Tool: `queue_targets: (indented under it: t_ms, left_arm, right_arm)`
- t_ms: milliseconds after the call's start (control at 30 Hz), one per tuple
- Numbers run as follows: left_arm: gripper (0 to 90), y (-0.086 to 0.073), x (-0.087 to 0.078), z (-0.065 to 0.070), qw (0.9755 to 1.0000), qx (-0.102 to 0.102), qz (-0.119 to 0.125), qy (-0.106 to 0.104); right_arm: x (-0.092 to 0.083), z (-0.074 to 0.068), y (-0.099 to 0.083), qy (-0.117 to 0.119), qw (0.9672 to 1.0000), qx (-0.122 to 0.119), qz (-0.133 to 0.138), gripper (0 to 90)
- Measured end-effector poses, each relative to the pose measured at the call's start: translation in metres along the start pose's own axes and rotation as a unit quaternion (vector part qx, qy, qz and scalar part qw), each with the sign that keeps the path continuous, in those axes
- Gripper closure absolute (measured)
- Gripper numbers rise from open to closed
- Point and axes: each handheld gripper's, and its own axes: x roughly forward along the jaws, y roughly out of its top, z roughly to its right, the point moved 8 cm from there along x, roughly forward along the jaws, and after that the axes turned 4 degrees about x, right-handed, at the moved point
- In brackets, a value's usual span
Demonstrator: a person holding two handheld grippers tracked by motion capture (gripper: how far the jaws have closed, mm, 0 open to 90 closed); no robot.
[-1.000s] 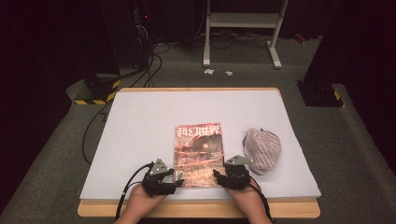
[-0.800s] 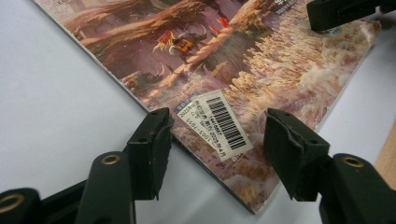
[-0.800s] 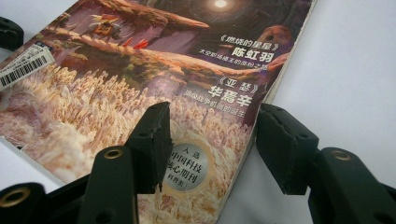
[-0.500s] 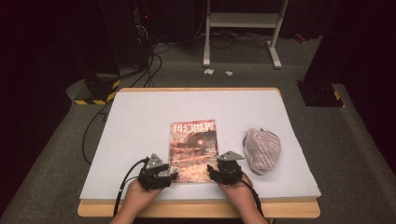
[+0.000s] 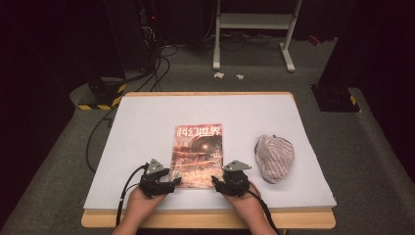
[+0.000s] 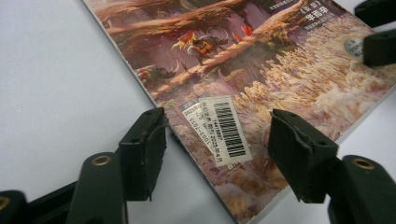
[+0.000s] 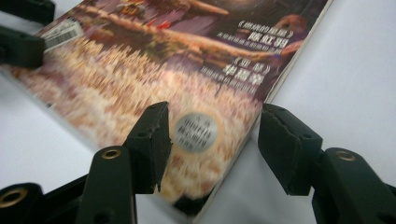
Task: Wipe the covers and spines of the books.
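Note:
A magazine (image 5: 198,154) with a reddish illustrated cover lies flat on the white table top (image 5: 147,127). At its near left corner is my left gripper (image 5: 174,181). In the left gripper view its jaws (image 6: 219,149) have just been opening and stand wide on either side of that corner. The barcode sticker (image 6: 226,128) lies between them, and no pad presses on the magazine (image 6: 261,70). My right gripper (image 5: 216,181) is at the near right corner, its open jaws (image 7: 212,140) straddling the magazine's right edge (image 7: 261,112) above a round silver sticker (image 7: 195,133).
A striped knitted cap (image 5: 274,157) lies on the table to the right of the magazine. The person's hands (image 5: 147,205) come in over the wooden front edge (image 5: 205,220). Cables and a metal stand (image 5: 254,29) are on the floor beyond the table.
The magazine and both grippers have shifted a little to the left. The magazine was slightly turned half a second ago and now lies squarer to the table.

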Motion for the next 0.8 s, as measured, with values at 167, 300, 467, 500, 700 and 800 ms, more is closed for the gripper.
queue_targets:
  t_ms: [167,300,467,500,700,800]
  left_arm:
    - [33.4,0.0007,0.0022,0.0026,1.0,0.003,0.0,0.0]
    - [32.7,0.0015,0.0033,0.0039,1.0,0.0,-0.002,0.006]
    - [32.6,0.0018,0.0029,0.003,1.0,-0.007,-0.001,0.001]
    - [32.4,0.002,0.0026,0.0025,0.9999,-0.01,0.0,-0.002]
    - [37.8,0.0029,0.0,-0.0022,0.9992,-0.036,0.01,-0.013]
    - [38.0,0.0051,-0.0025,-0.0017,0.999,-0.038,0.022,-0.012]
  right_arm:
    - [-0.0022,-0.0027,-0.0032,0.011,0.9999,0.005,-0.008,45.4]
    - [-0.0023,-0.0036,-0.0031,0.008,0.9999,-0.002,-0.007,46.2]
    - [-0.0028,-0.0051,-0.003,0.003,0.9999,-0.008,-0.006,46.9]
    - [-0.0028,-0.0053,-0.0031,0.002,0.9999,-0.008,-0.006,47.0]
    - [-0.0028,-0.0055,-0.003,0.002,0.9999,-0.01,-0.005,47.1]
    - [-0.0028,-0.0055,-0.0032,0.003,0.9999,-0.008,-0.005,47.1]
